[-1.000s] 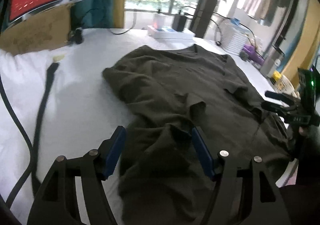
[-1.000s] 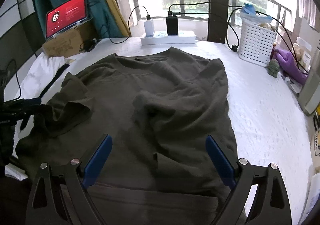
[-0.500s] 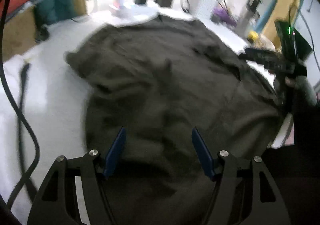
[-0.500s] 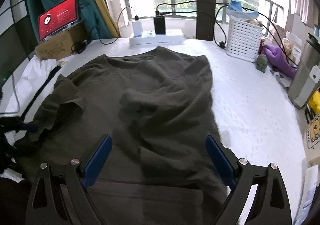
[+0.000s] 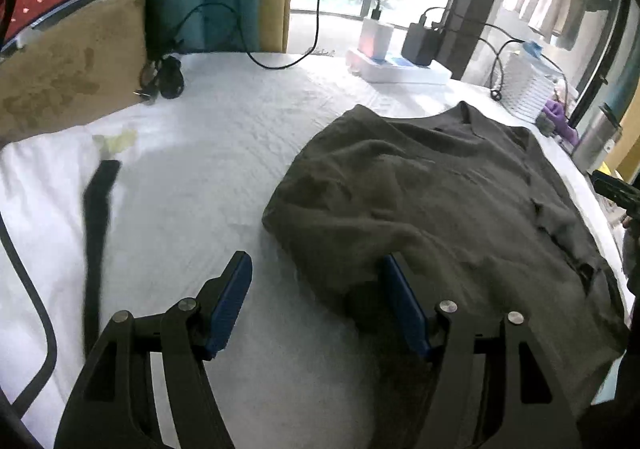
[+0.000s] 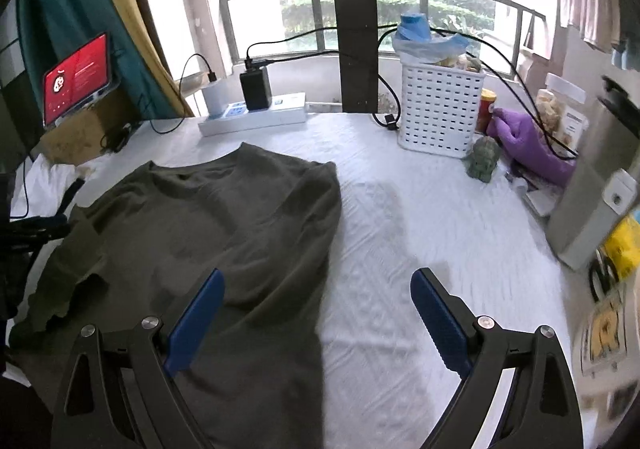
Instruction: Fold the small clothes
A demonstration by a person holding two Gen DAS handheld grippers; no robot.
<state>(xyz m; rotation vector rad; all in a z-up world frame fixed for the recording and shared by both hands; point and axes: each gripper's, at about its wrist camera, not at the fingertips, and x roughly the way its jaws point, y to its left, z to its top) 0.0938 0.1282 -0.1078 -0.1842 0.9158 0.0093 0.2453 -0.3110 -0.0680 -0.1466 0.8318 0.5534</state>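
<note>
We have the dark olive shirt [image 6: 224, 233] lying spread and rumpled on the white-covered worktop [image 6: 400, 233], collar pointing away from us toward the window. No fold line shows yet; we judge this the opening step, getting each hand to its own side of the garment.

Left gripper [image 5: 316, 303]: jaws apart, nothing clamped. The shirt's left edge, a bunched sleeve, sits just ahead of the jaws and against the right pad; bare cloth-covered worktop lies under the left pad. A black strap [image 5: 96, 233] lies well off to the left of the jaws.

Right gripper [image 6: 318, 315]: jaws wide, and they have just been closing a little, with nothing pressed between the pads. The shirt's right side edge runs up between the jaws, fabric under the left pad, white worktop under the right. Ahead and to the right of the jaws stand a white basket [image 6: 440, 109] and a purple glove [image 6: 528, 141], well clear of the shirt.

In the right view the other gripper shows dimly at the far left, beside the crumpled left sleeve.

Next move, as we judge it: each hand must drop onto its edge and pinch a single layer, likely at sleeve or shoulder. The left sleeve is bunched, so we may need to flatten it first. The cloth looks soft and limp; a shallow pinch could slip.
</note>
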